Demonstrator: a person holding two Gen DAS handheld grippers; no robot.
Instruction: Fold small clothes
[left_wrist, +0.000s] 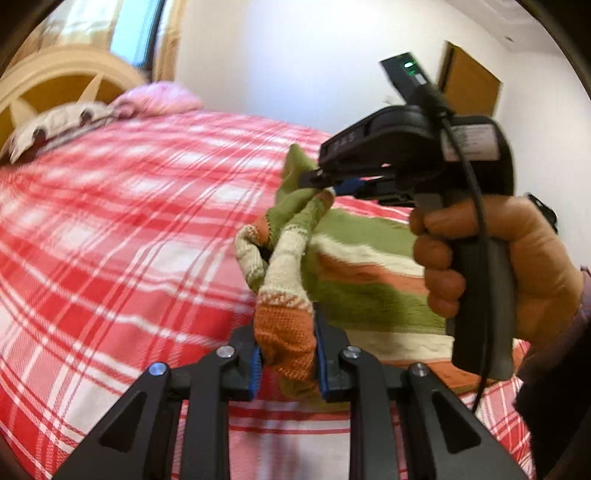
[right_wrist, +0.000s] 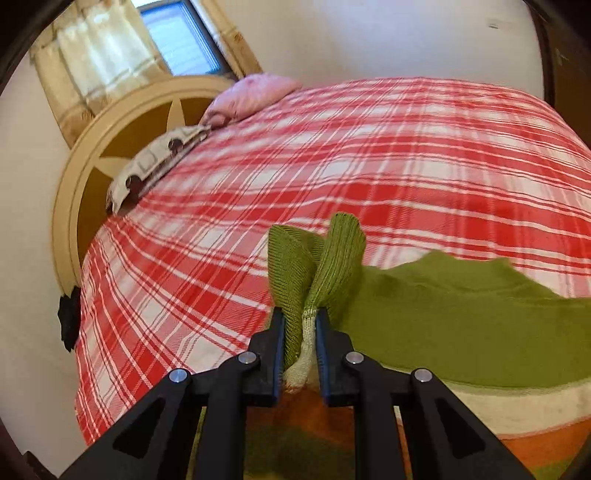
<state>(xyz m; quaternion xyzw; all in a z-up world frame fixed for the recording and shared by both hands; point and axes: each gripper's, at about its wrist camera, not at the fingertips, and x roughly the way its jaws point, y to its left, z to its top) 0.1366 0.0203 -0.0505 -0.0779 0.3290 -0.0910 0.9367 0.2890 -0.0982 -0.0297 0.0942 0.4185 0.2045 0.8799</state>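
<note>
A small knitted sweater (left_wrist: 369, 269) with green, cream and orange stripes lies on the red plaid bed. My left gripper (left_wrist: 288, 363) is shut on its orange and cream sleeve cuff (left_wrist: 286, 332), held above the bed. My right gripper (left_wrist: 325, 182) appears in the left wrist view, held in a hand, shut on a green part of the same sleeve. In the right wrist view my right gripper (right_wrist: 300, 354) pinches bunched green and cream knit (right_wrist: 317, 266), with the sweater body (right_wrist: 461, 325) spread to the right.
The red and white plaid bedspread (right_wrist: 332, 155) covers the bed. A pink pillow (right_wrist: 255, 92) and a patterned pillow (right_wrist: 155, 162) lie by the round cream headboard (right_wrist: 88, 155). A window with curtains (right_wrist: 177, 37) is behind. A brown door (left_wrist: 469, 81) stands at the far wall.
</note>
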